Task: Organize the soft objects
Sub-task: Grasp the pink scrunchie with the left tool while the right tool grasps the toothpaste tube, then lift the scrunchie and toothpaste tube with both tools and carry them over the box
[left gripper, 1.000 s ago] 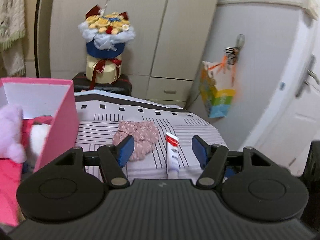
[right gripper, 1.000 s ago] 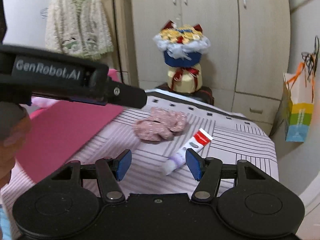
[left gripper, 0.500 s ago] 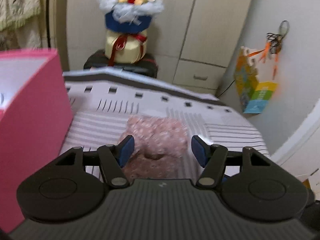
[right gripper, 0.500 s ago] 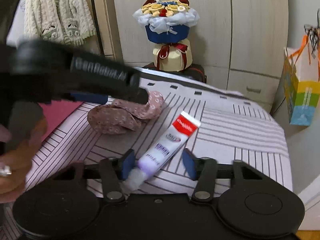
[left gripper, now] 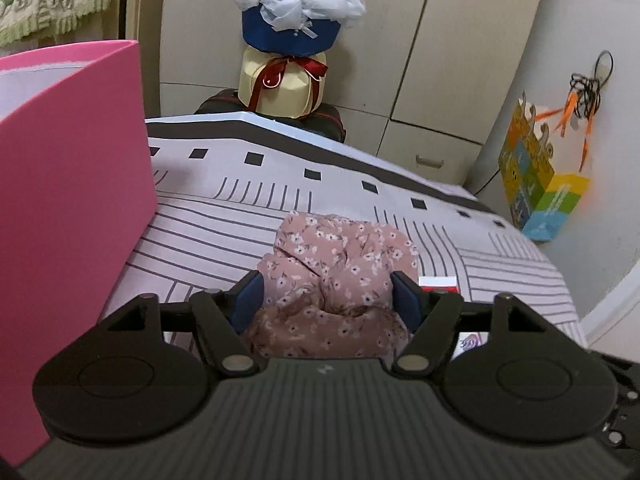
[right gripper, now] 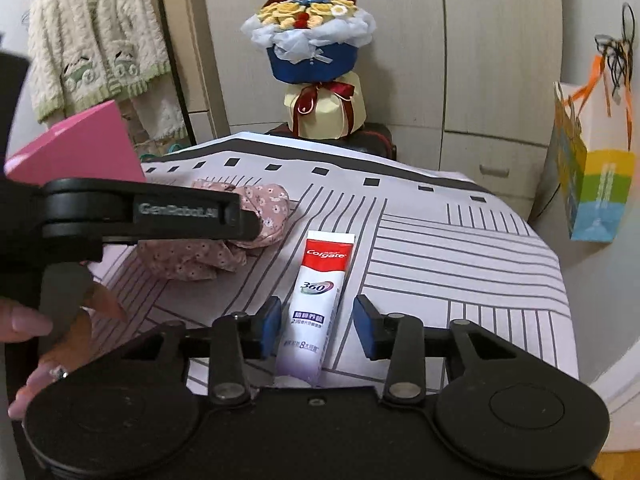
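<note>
A pink floral cloth bundle point(left gripper: 336, 276) lies on the striped table. My left gripper point(left gripper: 327, 300) is open, with its blue pads on either side of the cloth. In the right wrist view the cloth point(right gripper: 216, 240) is partly hidden behind the left gripper's body. A white and red toothpaste tube point(right gripper: 316, 300) lies lengthwise between the open fingers of my right gripper point(right gripper: 316, 330). The tube's top end also shows in the left wrist view point(left gripper: 438, 283).
A pink box point(left gripper: 68, 200) stands on the table at the left, also seen in the right wrist view point(right gripper: 80, 148). A flower bouquet point(right gripper: 316, 64) stands beyond the far edge. A colourful paper bag point(right gripper: 592, 184) hangs at the right.
Both grippers have moved forward and down. The left one now straddles the floral cloth. The right one now has the toothpaste tube straight between its fingers.
</note>
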### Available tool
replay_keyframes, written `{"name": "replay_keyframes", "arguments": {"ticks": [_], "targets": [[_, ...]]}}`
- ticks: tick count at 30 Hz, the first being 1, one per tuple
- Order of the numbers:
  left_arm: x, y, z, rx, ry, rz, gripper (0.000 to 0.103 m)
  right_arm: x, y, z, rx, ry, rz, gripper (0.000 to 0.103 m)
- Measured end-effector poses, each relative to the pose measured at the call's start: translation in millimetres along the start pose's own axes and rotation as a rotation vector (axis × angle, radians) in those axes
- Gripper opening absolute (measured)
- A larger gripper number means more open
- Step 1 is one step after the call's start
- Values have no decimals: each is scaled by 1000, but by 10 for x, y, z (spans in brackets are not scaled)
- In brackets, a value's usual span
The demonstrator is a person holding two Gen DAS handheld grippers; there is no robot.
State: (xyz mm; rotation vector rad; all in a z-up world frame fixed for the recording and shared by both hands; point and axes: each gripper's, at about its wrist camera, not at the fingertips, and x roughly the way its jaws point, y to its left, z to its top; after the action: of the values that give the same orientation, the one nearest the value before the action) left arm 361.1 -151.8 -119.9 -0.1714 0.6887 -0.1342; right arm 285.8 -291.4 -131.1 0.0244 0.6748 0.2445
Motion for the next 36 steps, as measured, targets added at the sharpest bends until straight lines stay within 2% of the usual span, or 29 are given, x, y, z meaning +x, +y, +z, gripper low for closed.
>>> {"name": "replay_keyframes", "arguments": {"ticks": [1, 2, 3, 10, 11, 12, 16, 19, 26, 36], "targets": [[5, -10, -11, 12, -2, 3, 80, -2, 17, -17, -16, -7, -7, 42], [10, -18, -20, 22, -4, 7, 82, -4, 37, -26, -31, -13, -17, 31], [20, -25, -28, 30, -4, 19, 88, -14, 50, -38, -39, -18, -18, 29], [78, -62, -70, 81, -32, 94, 90, -86, 41, -43, -19, -23, -39, 28], [78, -62, -68, 80, -32, 97, 88, -93, 44, -32, -12, -22, -39, 28], [69, -59, -67, 73, -37, 106, 81, -108, 36, -29, -5, -22, -38, 28], [19, -7, -16, 48, -17, 56, 36, -189, 44, -76, 8, -26, -43, 28], [-21, 31, -22, 49, -1, 52, 20, -273, 62, -117, 25, -29, -44, 28], [-371, 130, -142, 35, -13, -3, 17, -559, 127, -248, 97, -79, -63, 28], [-1104, 250, -505, 90, -103, -97, 16, -947, 405, -558, 185, -144, -114, 28]]}}
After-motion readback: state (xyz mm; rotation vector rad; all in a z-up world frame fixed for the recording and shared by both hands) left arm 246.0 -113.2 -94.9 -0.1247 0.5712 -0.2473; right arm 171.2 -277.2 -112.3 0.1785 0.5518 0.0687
